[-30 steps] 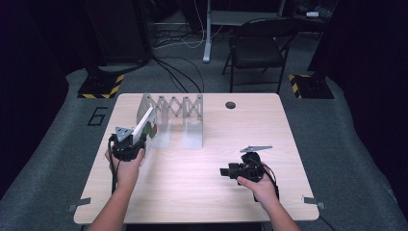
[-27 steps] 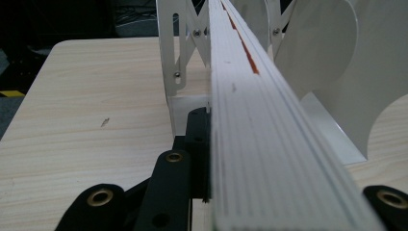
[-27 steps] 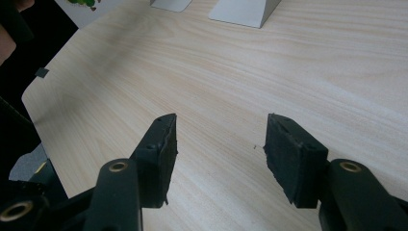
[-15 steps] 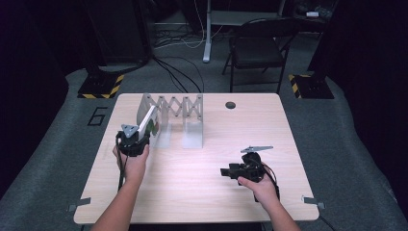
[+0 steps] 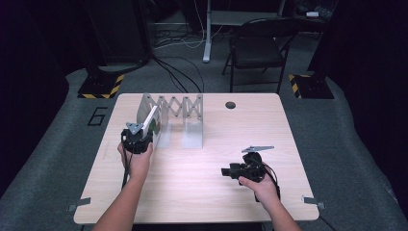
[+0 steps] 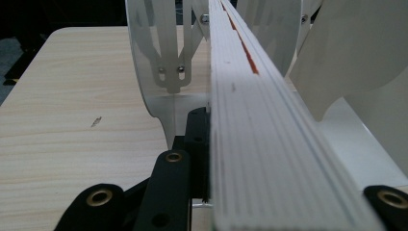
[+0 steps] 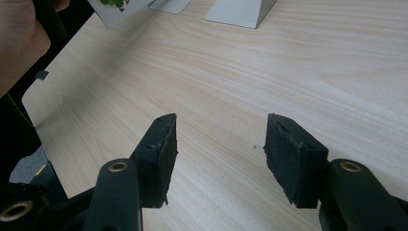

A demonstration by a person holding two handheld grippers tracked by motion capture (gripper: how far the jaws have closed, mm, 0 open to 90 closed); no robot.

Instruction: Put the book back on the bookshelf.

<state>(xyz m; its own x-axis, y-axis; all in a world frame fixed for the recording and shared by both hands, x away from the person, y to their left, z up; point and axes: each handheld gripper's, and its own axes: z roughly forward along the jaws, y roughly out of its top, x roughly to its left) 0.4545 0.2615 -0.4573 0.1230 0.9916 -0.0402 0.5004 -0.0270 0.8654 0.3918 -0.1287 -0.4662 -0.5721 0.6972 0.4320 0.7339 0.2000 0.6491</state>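
Note:
A white accordion rack (image 5: 185, 108) stands at the table's far left, its upright dividers (image 6: 163, 57) close in the left gripper view. My left gripper (image 5: 137, 138) is shut on a thin white book (image 5: 150, 120) with a green picture on its cover. The book is held on edge and tilted up toward the rack's left end. Its ribbed page edge (image 6: 260, 144) runs up that view, with one black fingertip (image 6: 197, 139) pressed on its side. My right gripper (image 5: 226, 171) rests low over the table's right front, open (image 7: 219, 154), with only bare wood between its pads.
The light wooden table (image 5: 192, 192) has a small dark round hole (image 5: 230, 104) near its far edge. A folding chair (image 5: 257, 43) and floor cables lie beyond the table. The rack's white foot (image 7: 240, 12) and the book's corner (image 7: 115, 9) appear in the right gripper view.
My left hand has carried the book to the right and slightly down, closer to the rack's left end. The right gripper has stayed where it was.

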